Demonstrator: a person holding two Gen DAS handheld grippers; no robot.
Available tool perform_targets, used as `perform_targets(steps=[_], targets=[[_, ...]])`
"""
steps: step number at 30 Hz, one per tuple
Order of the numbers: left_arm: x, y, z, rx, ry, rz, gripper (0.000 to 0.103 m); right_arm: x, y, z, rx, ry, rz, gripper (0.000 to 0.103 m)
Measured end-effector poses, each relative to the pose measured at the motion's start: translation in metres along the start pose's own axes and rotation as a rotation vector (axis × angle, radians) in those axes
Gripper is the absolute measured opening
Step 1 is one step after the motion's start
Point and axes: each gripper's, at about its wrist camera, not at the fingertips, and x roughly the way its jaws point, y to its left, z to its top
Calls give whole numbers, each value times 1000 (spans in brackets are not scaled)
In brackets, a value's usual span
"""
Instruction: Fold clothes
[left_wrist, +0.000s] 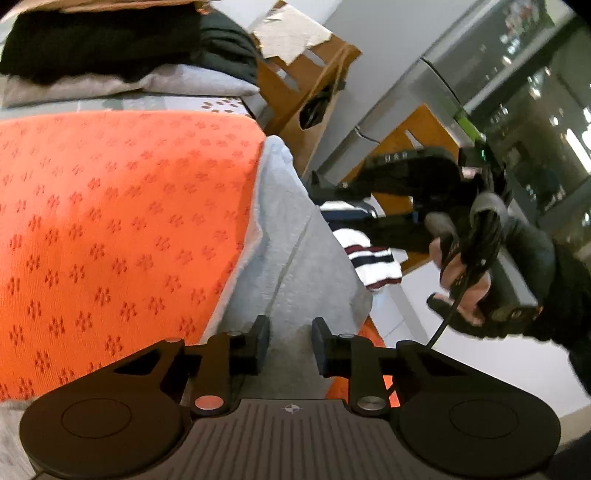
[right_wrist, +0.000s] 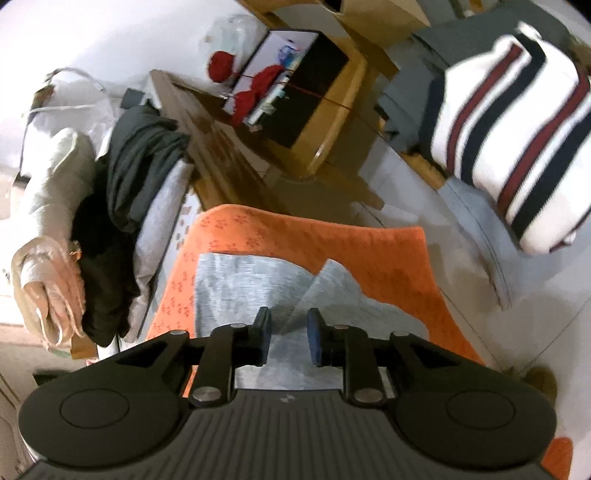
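Observation:
A light grey garment (left_wrist: 295, 236) lies on an orange patterned cloth (left_wrist: 110, 229) that covers the work surface. In the left wrist view my left gripper (left_wrist: 290, 345) is open just above the garment's near edge, with nothing between its fingers. The right gripper (left_wrist: 325, 186) shows there too, held in a gloved hand off the surface's far side; its fingers are hard to make out. In the right wrist view the grey garment (right_wrist: 258, 277) lies partly folded on the orange cloth (right_wrist: 369, 243), and my right gripper (right_wrist: 289, 338) is open above it, empty.
A pile of dark and grey clothes (left_wrist: 110, 55) lies at the far end, also seen in the right wrist view (right_wrist: 122, 206). A striped white, navy and red garment (right_wrist: 517, 140) rests on a chair. Wooden furniture (right_wrist: 295, 122) and cardboard boxes (left_wrist: 306, 85) stand beyond the edge.

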Motion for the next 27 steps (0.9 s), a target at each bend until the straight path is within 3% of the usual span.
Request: perform_targets(steps=[1,3,7,12,14,18,23,27], targets=[[-1,1,0,-11,-4,0,26,1,-4,-1,21,-1,3,22],[-3,0,-1,-17,-18,9,26,1,-12,-3,67,-5,23,3],[-9,-8,-4,45,-75,41,33,-5,-21,-7,120,-24,52,2],[-2,-13,-7,78,-68,63,31,-19,-19,-9,119,-64,76,2],[-4,-13,-7,62,-85,58,3,-27,-15,-10,106,-80,88,2],[-29,-23,-14,60,-206,9,3,-45,0,-10,45,-117,118,2],[-47,-28,-15,39,-249,49,3,-55,29,-8,-58,-127,153,2],[-41,-14,-13,-17,-228,126,3,-33,57,-7,-162,-96,124,2]])
